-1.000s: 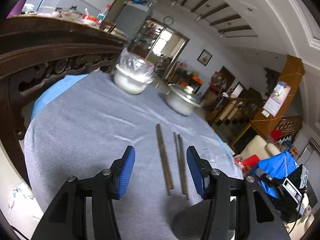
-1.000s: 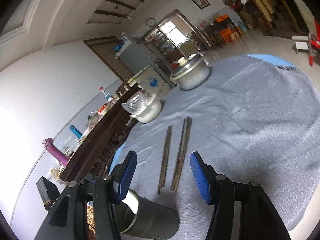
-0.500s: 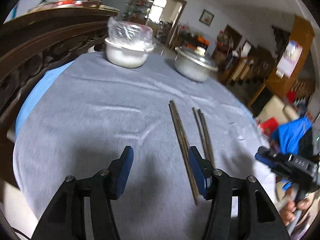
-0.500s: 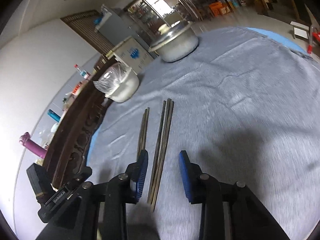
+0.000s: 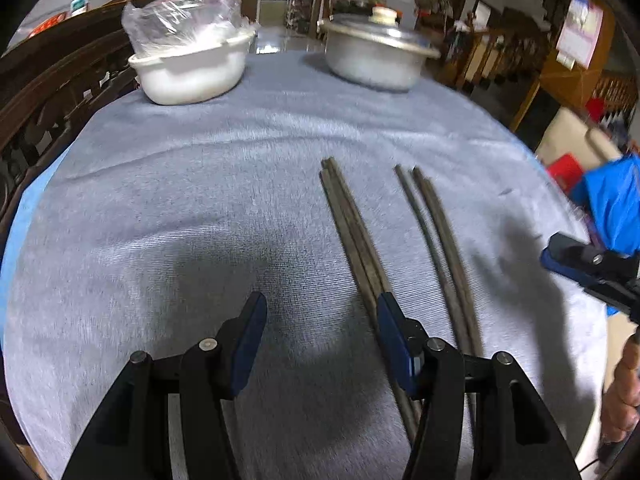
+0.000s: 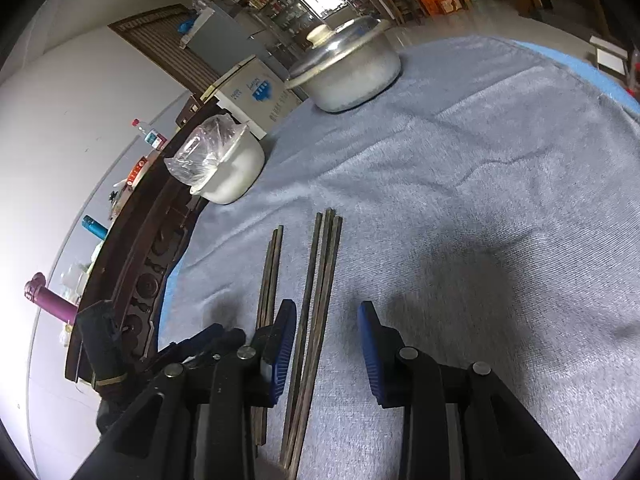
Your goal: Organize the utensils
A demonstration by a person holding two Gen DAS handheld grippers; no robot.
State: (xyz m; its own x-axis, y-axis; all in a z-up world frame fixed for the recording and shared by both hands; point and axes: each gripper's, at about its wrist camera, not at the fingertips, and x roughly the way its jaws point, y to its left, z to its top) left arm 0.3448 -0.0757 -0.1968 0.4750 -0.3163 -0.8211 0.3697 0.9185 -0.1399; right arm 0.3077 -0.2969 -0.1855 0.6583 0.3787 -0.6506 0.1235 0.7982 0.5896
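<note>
Chopsticks, long dark wooden ones [image 6: 316, 280], lie loose in two bunches on the grey-clothed counter [image 6: 480, 184]. None is picked up. The right gripper [image 6: 326, 344] has just been closing its jaws, now half spread around the right bunch without pinching. The left gripper [image 5: 318, 332] is spread over bare cloth.
</note>
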